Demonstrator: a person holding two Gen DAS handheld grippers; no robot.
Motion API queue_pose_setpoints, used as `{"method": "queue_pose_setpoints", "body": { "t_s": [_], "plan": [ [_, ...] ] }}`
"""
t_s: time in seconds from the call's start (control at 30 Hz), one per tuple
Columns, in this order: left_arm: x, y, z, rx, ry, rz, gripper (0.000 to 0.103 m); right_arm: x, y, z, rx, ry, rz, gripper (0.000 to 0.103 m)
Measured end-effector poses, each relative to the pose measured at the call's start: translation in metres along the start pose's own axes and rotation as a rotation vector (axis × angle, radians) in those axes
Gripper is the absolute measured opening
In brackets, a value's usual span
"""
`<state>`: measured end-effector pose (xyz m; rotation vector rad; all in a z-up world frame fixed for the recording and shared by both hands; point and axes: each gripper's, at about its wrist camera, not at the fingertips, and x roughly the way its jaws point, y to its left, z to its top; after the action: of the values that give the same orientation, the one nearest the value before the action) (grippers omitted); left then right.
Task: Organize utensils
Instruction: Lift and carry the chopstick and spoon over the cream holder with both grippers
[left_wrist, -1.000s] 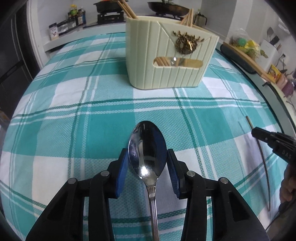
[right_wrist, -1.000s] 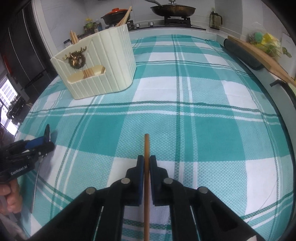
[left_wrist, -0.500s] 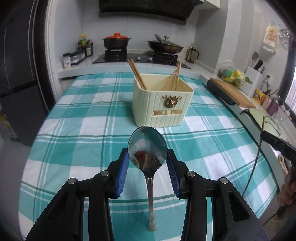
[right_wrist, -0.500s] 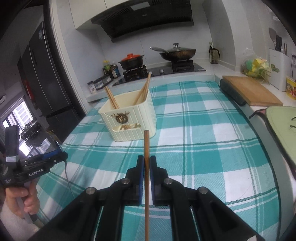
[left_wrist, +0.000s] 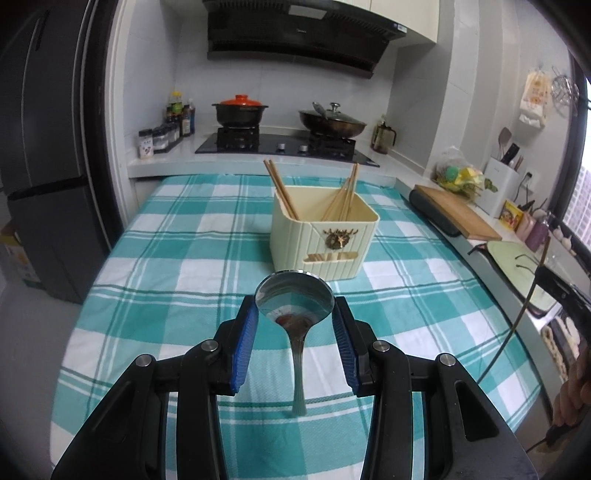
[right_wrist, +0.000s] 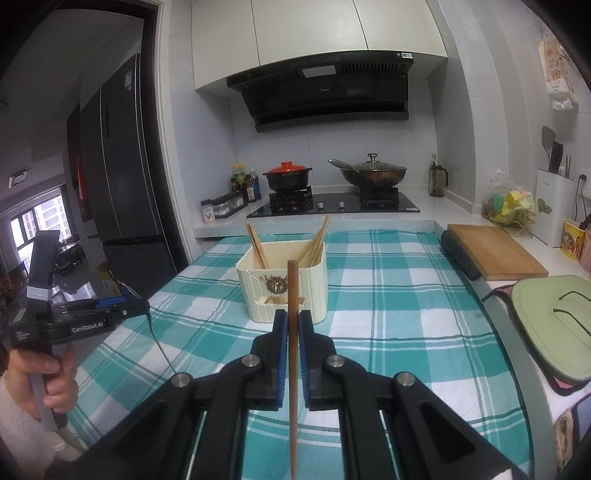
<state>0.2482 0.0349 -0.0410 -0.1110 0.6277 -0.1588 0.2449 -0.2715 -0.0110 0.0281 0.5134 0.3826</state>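
My left gripper (left_wrist: 294, 306) is shut on a steel spoon (left_wrist: 295, 301), gripping its bowl with the handle hanging down above the cloth. My right gripper (right_wrist: 292, 321) is shut on a wooden chopstick (right_wrist: 292, 295) that runs along the fingers and sticks out ahead. A cream utensil holder (left_wrist: 323, 240) with several chopsticks stands on the checked cloth ahead of both grippers; it also shows in the right wrist view (right_wrist: 284, 284). The left gripper shows at the left of the right wrist view (right_wrist: 136, 308), with the spoon handle hanging below it.
The teal checked tablecloth (left_wrist: 177, 266) covers the table. A stove with a red-lidded pot (left_wrist: 240, 110) and a wok (left_wrist: 332, 122) stands behind. A cutting board (right_wrist: 495, 251) and a green mat (right_wrist: 550, 321) lie on the counter at the right.
Both grippers have risen well above the table with the spoon and chopstick in them. The views have tilted up toward the stove and the holder now looks smaller.
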Motion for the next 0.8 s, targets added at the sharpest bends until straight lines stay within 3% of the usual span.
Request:
{"method": "queue_pose_setpoints", "body": {
  "t_s": [0.43,0.8],
  "plan": [
    [-0.021,-0.005,0.057,0.026,-0.055,-0.06,0.041,0.002,0.01,0.038,-0.025,-0.07,0.032,0.006],
    [-0.013,-0.015,0.178,0.075,-0.167,-0.049,0.041,0.053,0.018,0.12,-0.088,-0.138,0.059,0.006]
  ]
}}
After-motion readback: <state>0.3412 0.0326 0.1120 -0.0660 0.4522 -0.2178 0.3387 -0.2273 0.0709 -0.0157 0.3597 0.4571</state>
